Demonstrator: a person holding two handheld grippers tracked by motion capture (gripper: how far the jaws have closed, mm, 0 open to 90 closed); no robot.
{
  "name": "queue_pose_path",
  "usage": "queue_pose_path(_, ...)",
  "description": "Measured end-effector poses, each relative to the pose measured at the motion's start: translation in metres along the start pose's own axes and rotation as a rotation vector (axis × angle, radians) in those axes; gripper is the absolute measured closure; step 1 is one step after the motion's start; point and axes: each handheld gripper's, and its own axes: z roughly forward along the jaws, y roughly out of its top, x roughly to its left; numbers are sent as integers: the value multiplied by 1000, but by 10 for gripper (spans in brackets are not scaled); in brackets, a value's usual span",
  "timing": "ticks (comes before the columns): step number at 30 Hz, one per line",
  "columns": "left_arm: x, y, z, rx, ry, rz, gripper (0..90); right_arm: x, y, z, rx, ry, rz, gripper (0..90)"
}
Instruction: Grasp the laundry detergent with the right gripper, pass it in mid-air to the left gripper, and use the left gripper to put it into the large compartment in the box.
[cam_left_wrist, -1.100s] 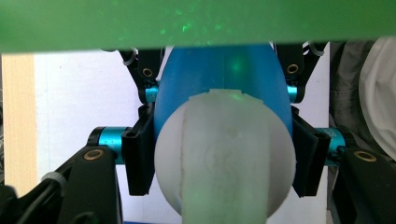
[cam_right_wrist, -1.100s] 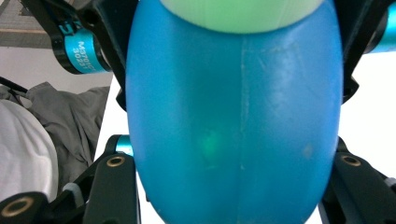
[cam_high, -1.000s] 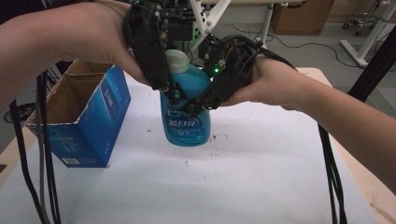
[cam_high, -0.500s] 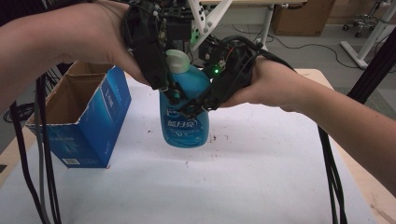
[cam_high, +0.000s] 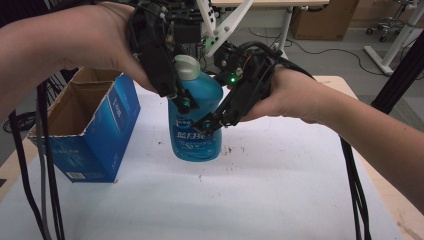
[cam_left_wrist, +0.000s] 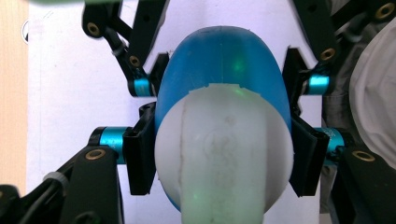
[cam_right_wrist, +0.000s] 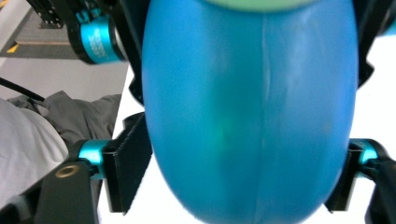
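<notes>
The blue bottle (cam_high: 196, 120) stands upright near the middle of the white table (cam_high: 260, 195), its pale cap (cam_high: 186, 66) on top and a printed label facing the camera above the person's side.

At the far left of the high view, an open blue cardboard box (cam_high: 85, 127) sits on the table, just beside the bottle and apart from it, its flaps up and its brown inside showing. Black cables (cam_high: 47, 165) hang in front of it.

Next, the left hand (cam_high: 107, 42) reaches in from the upper left with the left gripper (cam_high: 182, 100), which comes down over the bottle from above. In the left gripper view its 2 jaws are clenched on the bottle (cam_left_wrist: 219, 65), pads pressed flat to both sides just below the cap (cam_left_wrist: 224, 154), which looms large and white in front.

Further right, the right hand (cam_high: 292, 97) brings the right gripper (cam_high: 212, 122) in from the side, a green light glowing on its body. In the right gripper view its 2 jaws are also closed on the bottle (cam_right_wrist: 247, 116), one pad touching each flank of the rounded blue body. A second pair of jaws, those of the left gripper, grips the bottle farther up in that view.

At the far right, more black cables (cam_high: 352, 185) trail down along the right forearm toward the table's edge.
</notes>
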Motion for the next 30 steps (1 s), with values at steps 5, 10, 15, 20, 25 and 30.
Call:
queue_pose_path(5, 0, -3, -3, -2, 7, -7, 382, -3, -2, -6, -21, -16, 19, 202)
queue_pose_path(10, 2, -7, -8, -7, 11, -22, 381, -3, -6, -6, 9, -26, 26, 202)
queue_pose_path(15, 2, -11, -14, -9, 20, -41, 382, -5, -11, -5, 37, -56, 37, 120)
queue_pose_path(20, 3, -17, -27, -24, 36, -69, 382, -7, -19, -10, 62, -78, 58, 119)
queue_pose_path(25, 5, -26, -43, -42, 72, -128, 381, -9, -27, -14, 100, -104, 74, 119)
queue_pose_path(30, 7, -37, -61, -52, 106, -209, 381, -12, -40, -17, 173, -149, 88, 119)
